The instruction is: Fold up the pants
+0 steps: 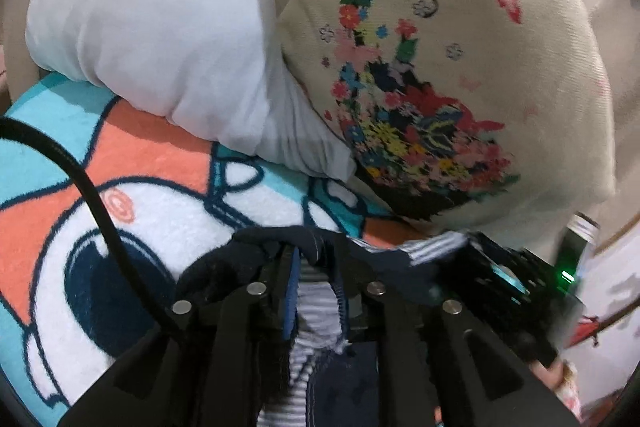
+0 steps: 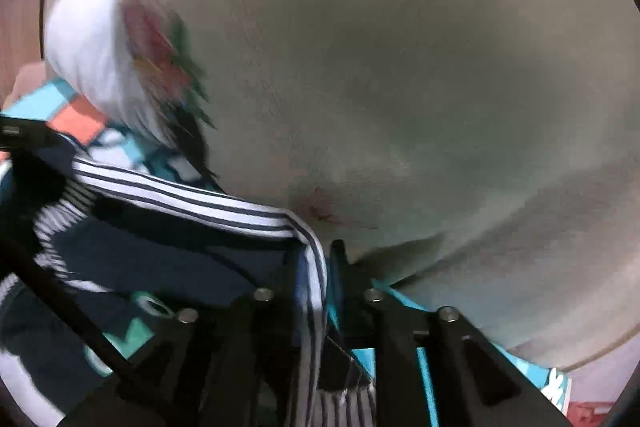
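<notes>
The left tool (image 1: 316,263) is clamped on a bunched edge of the navy pants with the navy-and-white striped lining (image 1: 316,311); cloth fills the gap between its two black fingers and spills toward the camera. The right tool (image 2: 320,267) is likewise closed on the same pants (image 2: 172,255), pinching a striped band that runs off to its left in a taut line. Holding one edge at two points like this probably serves to keep it stretched while the garment is carried or laid over for a fold.

Ahead of and below the left tool lies a fleecy blanket printed with a cartoon figure in turquoise, coral and white (image 1: 132,211); the pants hang just over it. Beyond it a plain white pillow (image 1: 152,39) leans against a cream cushion embroidered with a flower basket (image 1: 448,75). To the right of the left tool, the other tool's black body with a green light shows, and behind it what may be a dark bottle with a pale cap (image 1: 582,239), partly cut off.

The right wrist view is smeared by motion; the cream cushion (image 2: 400,67) fills most of it, very near the fingers. How much of the pants is already folded cannot be told, since most of the garment lies beneath the tools, out of view.
</notes>
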The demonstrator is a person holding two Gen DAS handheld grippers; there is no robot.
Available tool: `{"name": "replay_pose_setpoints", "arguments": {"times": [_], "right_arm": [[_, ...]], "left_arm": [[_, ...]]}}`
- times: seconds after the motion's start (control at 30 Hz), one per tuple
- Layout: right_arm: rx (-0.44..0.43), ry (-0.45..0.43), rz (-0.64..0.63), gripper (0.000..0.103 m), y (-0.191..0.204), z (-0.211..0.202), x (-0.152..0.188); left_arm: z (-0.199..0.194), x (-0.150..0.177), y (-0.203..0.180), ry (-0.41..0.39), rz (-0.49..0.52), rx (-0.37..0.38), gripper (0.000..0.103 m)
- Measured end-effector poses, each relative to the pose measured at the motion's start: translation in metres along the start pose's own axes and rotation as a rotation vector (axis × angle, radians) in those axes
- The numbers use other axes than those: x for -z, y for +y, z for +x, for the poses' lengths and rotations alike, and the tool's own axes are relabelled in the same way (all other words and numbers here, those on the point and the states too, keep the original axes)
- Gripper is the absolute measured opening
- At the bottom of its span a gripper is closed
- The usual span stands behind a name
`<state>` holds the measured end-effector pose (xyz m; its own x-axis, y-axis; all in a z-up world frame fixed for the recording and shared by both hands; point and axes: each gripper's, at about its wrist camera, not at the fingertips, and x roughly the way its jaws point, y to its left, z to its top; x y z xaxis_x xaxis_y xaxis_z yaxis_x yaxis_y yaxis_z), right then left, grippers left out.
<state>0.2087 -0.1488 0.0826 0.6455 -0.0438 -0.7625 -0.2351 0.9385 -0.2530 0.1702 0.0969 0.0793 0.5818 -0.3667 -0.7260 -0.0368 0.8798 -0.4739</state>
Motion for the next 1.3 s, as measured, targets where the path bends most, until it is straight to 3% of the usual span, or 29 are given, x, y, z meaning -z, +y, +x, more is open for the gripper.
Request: {"name": "replay_pose_setpoints", "arguments": {"times": [0.03, 0.1, 0.13, 0.2, 0.3, 0.43, 0.6, 0.67, 0.77, 0.93, 0.97, 1.0, 1.03, 1.07, 1.13, 1.3], "right_arm": [[0.002, 0.016, 0.005, 0.028, -0.001, 0.005, 0.000], [-0.044, -0.002, 0.054, 0.035, -0.006, -0.006, 0.006], [-0.082, -0.023, 0.098, 0.049, -0.013, -0.017, 0.011], [-0.095, -0.052, 0.152, 0.063, -0.025, -0.037, 0.022], [-0.098, -0.083, 0.233, 0.071, -0.046, -0.072, 0.049], [-0.165, -0.035, 0.352, 0.072, -0.064, -0.094, 0.101], [-0.242, 0.032, 0.496, 0.072, -0.070, -0.088, 0.158], [-0.265, 0.059, 0.538, 0.072, -0.068, -0.075, 0.163], [-0.292, 0.074, 0.584, 0.072, -0.071, -0.060, 0.161], [-0.221, 0.114, 0.639, 0.075, -0.068, -0.028, 0.149], [-0.202, 0.094, 0.638, 0.072, -0.067, -0.026, 0.147], [-0.202, 0.086, 0.635, 0.052, -0.066, -0.024, 0.145], [-0.202, 0.083, 0.632, 0.023, -0.065, -0.023, 0.144], [-0.246, 0.088, 0.653, 0.020, -0.068, -0.022, 0.145], [-0.319, 0.077, 0.711, 0.015, -0.075, -0.026, 0.151], [-0.459, 0.036, 0.808, 0.014, -0.087, -0.054, 0.168]], "left_arm": [[-0.008, 0.001, 0.001, -0.008, 0.005, 0.007, 0.022], [-0.023, 0.002, 0.005, -0.034, 0.009, 0.006, 0.041], [-0.033, 0.002, 0.009, -0.053, 0.004, 0.008, 0.044], [-0.049, 0.005, 0.017, -0.077, -0.008, 0.005, 0.051], [-0.068, 0.018, 0.038, -0.092, -0.042, -0.034, 0.058], [-0.069, 0.045, 0.069, -0.034, -0.114, -0.083, 0.058], [-0.053, 0.076, 0.077, 0.051, -0.136, -0.085, 0.058], [-0.045, 0.081, 0.072, 0.078, -0.131, -0.074, 0.059], [-0.034, 0.084, 0.057, 0.101, -0.078, -0.093, 0.073], [-0.003, 0.084, 0.035, 0.128, -0.030, -0.142, 0.077], [0.000, 0.085, 0.032, 0.127, -0.021, -0.155, 0.069], [0.005, 0.086, 0.026, 0.128, 0.009, -0.198, 0.041], [0.008, 0.086, 0.022, 0.134, 0.036, -0.223, 0.023], [0.011, 0.087, 0.019, 0.161, 0.040, -0.193, 0.014], [0.004, 0.085, 0.017, 0.161, 0.034, -0.172, 0.014], [-0.034, 0.074, 0.015, 0.117, 0.008, -0.126, 0.013]]}}
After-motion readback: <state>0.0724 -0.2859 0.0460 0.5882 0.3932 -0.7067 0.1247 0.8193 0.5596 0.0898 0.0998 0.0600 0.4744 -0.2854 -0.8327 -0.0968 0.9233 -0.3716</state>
